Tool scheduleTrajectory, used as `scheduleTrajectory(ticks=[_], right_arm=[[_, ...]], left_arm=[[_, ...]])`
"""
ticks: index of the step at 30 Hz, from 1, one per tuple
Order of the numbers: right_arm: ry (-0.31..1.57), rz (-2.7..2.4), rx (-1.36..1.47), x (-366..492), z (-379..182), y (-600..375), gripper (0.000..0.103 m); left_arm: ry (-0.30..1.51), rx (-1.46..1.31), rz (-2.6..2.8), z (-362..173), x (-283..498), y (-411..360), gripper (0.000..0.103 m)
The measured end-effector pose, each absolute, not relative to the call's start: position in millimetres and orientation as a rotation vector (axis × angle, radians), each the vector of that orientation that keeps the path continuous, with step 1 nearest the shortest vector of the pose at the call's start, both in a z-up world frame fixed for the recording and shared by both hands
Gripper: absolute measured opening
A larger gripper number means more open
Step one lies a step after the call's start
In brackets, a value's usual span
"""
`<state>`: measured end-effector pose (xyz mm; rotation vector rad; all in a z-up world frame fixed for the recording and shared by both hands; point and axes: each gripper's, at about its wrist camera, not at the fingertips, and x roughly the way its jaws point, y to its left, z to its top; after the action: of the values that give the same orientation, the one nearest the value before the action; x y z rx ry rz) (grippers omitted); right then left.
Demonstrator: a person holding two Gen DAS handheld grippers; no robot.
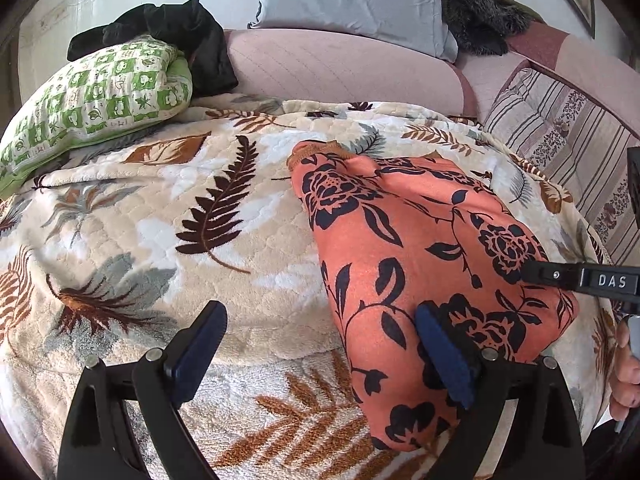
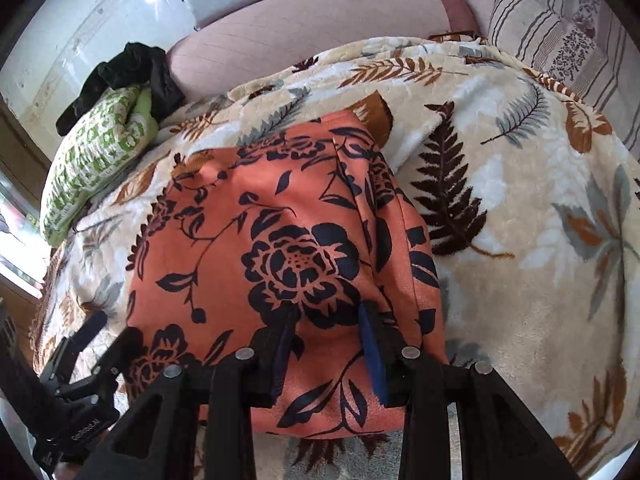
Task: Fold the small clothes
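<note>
I see the orange floral garment (image 1: 420,264) lying folded on the leaf-pattern blanket (image 1: 168,248). My left gripper (image 1: 320,356) has its fingers spread wide; the right pad (image 1: 442,356) rests on the cloth, the other one is over the blanket. My right gripper (image 2: 330,350) has a smaller gap, with both pads (image 2: 370,350) pressing down on the garment, nothing pinched between them.

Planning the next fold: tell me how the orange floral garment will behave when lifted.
The orange floral garment will probably be floppy: it creases and drapes over the leaf-print blanket. Likely light, being thin. Its folded layers may slide apart, since the open right gripper pinches nothing.
</note>
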<state>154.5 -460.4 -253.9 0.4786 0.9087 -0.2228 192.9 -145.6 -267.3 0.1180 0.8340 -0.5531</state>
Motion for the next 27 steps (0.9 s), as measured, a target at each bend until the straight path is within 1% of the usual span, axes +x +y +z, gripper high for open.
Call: scheduleTrajectory(ticks=[4, 7, 11, 19, 23, 27], right_arm=[[0.871, -0.250, 0.449, 152, -245, -458, 0.037], [0.952, -0.240, 0.462, 163, -268, -458, 0.037], [0.933, -0.242, 0.490, 165, -277, -466, 0.039], [0.927, -0.252, 0.446, 170, -280, -460, 0.043], [0.926, -0.243, 0.478, 177, -283, -466, 0.047], [0.931, -0.246, 0.473, 179, -282, -466, 0.049]], left_arm=[[0.843, 0.110, -0.556, -269, 195, -145, 0.095], [0.844, 0.114, -0.561, -270, 195, -147, 0.095], [0.842, 0.116, -0.563, -272, 195, -149, 0.096], [0.858, 0.092, -0.560, -276, 198, -148, 0.099], [0.886, 0.052, -0.562, -283, 203, -147, 0.103], [0.952, -0.038, -0.577, -294, 208, -144, 0.103]])
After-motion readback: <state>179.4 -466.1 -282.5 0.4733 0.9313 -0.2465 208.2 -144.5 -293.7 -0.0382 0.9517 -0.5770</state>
